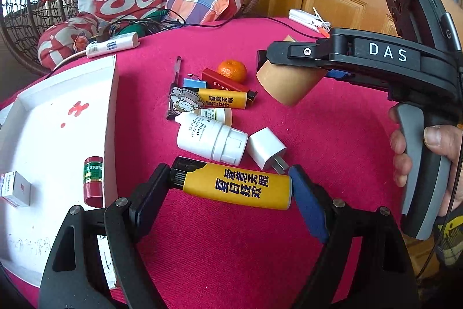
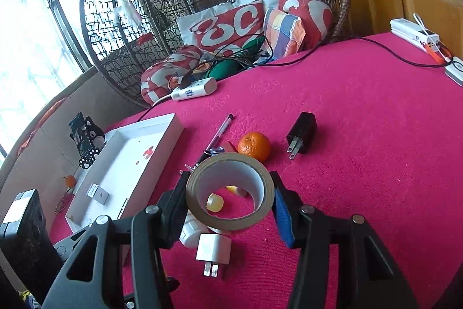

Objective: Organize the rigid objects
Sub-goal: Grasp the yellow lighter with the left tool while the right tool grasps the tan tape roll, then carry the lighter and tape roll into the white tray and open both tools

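Left gripper [image 1: 231, 187] clamping the yellow lighter [image 1: 235, 185] end to end, fingers pinching only its two tips, just above the pink surface [image 1: 332, 135]. Right gripper [image 2: 230, 193] gripping the brown tape roll [image 2: 230, 190] across its diameter, lifted over the white charger [image 2: 213, 252] and white bottle [image 1: 212, 139]. Risking the lighter pivoting or popping out on the way to the white tray [image 1: 111, 112]; tape roll slipping on its smooth curved rim, dropping onto the pile below.
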A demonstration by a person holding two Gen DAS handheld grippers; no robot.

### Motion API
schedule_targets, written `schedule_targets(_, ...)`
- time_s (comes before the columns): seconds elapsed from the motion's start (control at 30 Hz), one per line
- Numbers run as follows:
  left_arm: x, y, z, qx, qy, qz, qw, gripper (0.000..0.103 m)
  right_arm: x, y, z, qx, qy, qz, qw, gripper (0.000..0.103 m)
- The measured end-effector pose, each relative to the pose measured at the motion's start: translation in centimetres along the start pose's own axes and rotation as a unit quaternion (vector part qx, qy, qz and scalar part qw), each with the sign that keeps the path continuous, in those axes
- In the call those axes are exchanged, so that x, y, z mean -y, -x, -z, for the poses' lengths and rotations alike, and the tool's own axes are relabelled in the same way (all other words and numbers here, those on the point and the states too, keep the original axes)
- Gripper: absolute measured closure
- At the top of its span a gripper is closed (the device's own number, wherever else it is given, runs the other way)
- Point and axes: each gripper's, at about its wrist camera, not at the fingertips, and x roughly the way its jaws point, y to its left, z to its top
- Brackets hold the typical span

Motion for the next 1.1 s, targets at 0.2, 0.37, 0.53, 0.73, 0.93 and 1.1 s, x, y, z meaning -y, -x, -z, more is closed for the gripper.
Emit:
schedule_targets(0.2, -0.5, 0.9, -0.2, 0.014, 0.007, 0.0, 0.9999, 0.019, -1.0, 0.4, -0.5, 0.008, 0.009, -0.007, 1.0, 0.051)
schedule_targets(0.37, -0.8, 2.0, -0.3, 0.032, 0.008, -0.003, 0.9995, 0.019, -1.9, 0.6, -0.7, 0.011, 0.016, -0.011, 1.0, 0.051)
schedule_targets(0.53, -1.5, 2.9, -0.6, 0.047, 0.015, -0.009, 0.9987, 0.019, -3.1, 0.7, -0.8, 0.014, 0.028, -0.015, 0.999, 0.051)
schedule_targets(0.73, -2.8, 4.1, -0.6, 0.066, 0.029, -0.016, 0.9973, 0.019, -4.5, 0.9, -1.1, 0.016, 0.043, -0.02, 0.999, 0.051)
schedule_targets(0.93, -5.6, 6.8, -1.5, 0.104, 0.051, -0.04, 0.9924, 0.019, -6.5, 0.5, -1.9, 0.016, 0.06, -0.031, 0.998, 0.051)
schedule_targets(1.1, -10.2, 9.4, -2.3, 0.137, 0.083, -0.085, 0.9834, 0.019, -9.1, -0.2, -2.6, 0.014, 0.087, -0.046, 0.995, 0.051)
